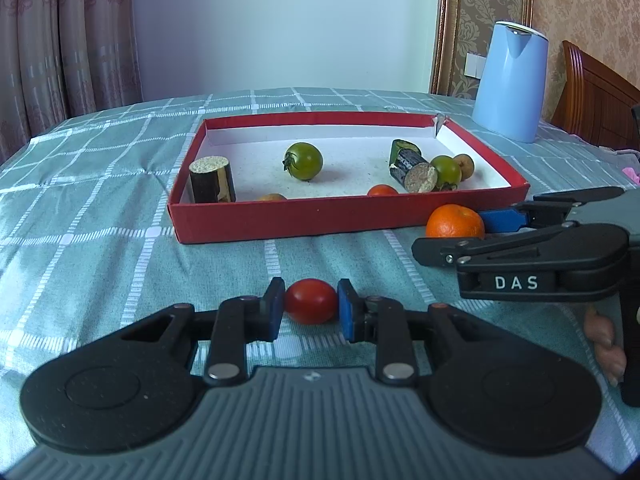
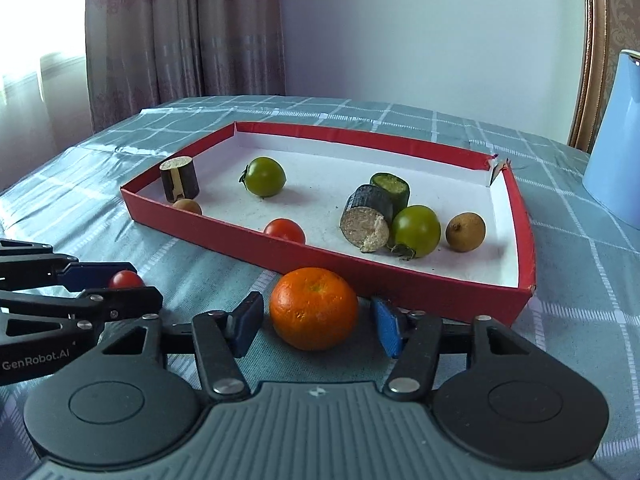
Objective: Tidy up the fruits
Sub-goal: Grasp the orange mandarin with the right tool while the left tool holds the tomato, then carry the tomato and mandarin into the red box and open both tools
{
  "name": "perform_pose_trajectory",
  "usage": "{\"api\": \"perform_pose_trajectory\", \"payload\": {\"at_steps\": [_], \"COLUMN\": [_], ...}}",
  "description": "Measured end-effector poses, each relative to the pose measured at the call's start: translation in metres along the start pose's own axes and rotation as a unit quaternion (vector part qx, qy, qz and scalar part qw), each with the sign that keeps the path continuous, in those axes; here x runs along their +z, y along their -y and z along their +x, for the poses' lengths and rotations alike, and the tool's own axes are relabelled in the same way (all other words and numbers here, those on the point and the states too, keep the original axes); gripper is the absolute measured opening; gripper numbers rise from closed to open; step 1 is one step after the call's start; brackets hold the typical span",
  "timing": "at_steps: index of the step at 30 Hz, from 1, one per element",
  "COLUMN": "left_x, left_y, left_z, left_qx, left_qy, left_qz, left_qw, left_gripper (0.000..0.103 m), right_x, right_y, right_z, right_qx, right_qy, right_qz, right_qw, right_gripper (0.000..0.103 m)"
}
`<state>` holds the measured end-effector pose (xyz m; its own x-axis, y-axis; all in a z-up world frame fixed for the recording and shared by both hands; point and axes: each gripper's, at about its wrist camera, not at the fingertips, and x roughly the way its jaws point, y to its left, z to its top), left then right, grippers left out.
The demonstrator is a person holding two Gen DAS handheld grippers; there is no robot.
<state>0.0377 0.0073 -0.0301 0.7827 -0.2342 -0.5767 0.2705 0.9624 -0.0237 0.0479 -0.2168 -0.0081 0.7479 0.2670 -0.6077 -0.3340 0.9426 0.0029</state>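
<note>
Only from the left wrist: the whole pale blue kettle (image 1: 510, 80) at the far right of the teal checked cloth (image 1: 100, 208), a wooden chair (image 1: 596, 96) behind it, and a person's fingers (image 1: 604, 340) wrapped under the other tool's handle. Only from the right wrist: bright daylight at the left beside the curtain (image 2: 180, 32), plus a clear look at the space on each side of the orange (image 2: 314, 308).

Left hand-held gripper (image 1: 311, 306) clamped on a red cherry tomato (image 1: 311, 301), both blue pads pressed to its sides, low over the cloth just in front of the red tray (image 2: 256, 236).

Right hand-held gripper (image 2: 316, 322) with its jaws apart around the orange, a narrow gap visible at either pad, no contact yet. Orange resting on the cloth, up against the tray's near wall.

Inside the shallow white-floored tray, 8 items:
- 2 green tomatoes (image 2: 265, 176), 1 mid-tray and 1 toward the right
- 1 small red tomato (image 2: 285, 231) by the near wall
- 2 brown round fruits (image 2: 465, 232), 1 at the right and 1 at the left
- 3 dark cut cylinders (image 2: 180, 184), 1 upright in the left corner and 2 lying together against the right-hand green tomato
</note>
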Motion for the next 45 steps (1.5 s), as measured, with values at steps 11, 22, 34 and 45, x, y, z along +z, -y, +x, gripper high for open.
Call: {"api": "perform_pose_trajectory", "payload": {"at_steps": [11,22,34,45], "left_x": [0.000,-0.001,-0.002,0.009], "left_y": [0.000,0.001,-0.003,0.018], "left_z": [0.000,-0.002,-0.007,-0.014], "left_qx": [0.000,0.000,0.006,0.069], "left_qy": [0.000,0.002,0.012,0.033], "left_qz": [0.000,-0.003,-0.013,0.015], "left_qw": [1.0000,1.0000,0.9998,0.9970], "left_gripper": [0.026,0.026,0.025,0.025], "right_x": [-0.001,-0.005,-0.007,-0.008], "right_y": [-0.005,0.002,0.001,-0.003], "right_z": [-0.003,-0.015,-0.025,-0.042], "right_qx": [-0.007,-0.010,-0.017,-0.038], "right_qy": [0.005,0.024,0.047,0.096], "right_qz": [-0.018,0.000,-0.001,-0.017], "right_qw": [1.000,1.000,0.999,0.994], "right_gripper": [0.043,0.043,0.043,0.043]}}
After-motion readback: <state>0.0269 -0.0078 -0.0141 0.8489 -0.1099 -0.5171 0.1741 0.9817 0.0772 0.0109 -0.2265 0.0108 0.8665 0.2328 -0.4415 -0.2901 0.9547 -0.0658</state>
